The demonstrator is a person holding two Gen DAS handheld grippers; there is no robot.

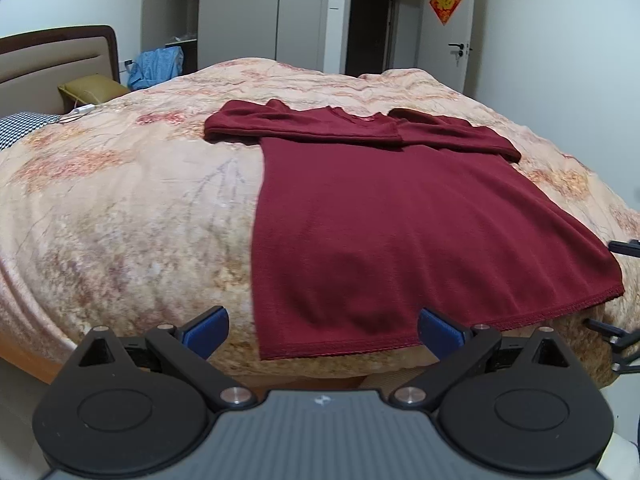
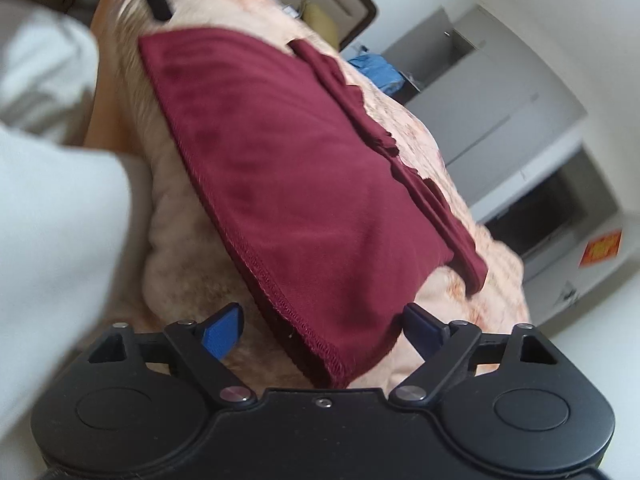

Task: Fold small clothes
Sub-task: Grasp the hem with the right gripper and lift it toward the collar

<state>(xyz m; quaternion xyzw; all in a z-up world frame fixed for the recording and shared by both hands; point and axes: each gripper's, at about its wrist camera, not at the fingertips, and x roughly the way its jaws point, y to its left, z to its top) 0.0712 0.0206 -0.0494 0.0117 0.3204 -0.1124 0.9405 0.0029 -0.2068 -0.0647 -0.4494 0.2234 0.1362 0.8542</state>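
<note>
1. I see the dark red shirt [image 1: 400,216] spread flat on the bed [image 1: 120,200], sleeves folded across its top at 12 o'clock, hem toward me at 6.
2. My left claw [image 1: 322,330] stands wide open at the hem's left corner, blue pads either side, gripping nothing.
3. My right claw [image 2: 322,328] is also wide apart, straddling the hem's right corner [image 2: 336,364] without pressing it.
4. A pale sleeve [image 2: 52,208] sits at 9 o'clock in the right view.

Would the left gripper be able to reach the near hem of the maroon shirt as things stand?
Probably yes: the left gripper is open, the maroon shirt lies flat on the blanket, and nothing blocks its hem.
</note>
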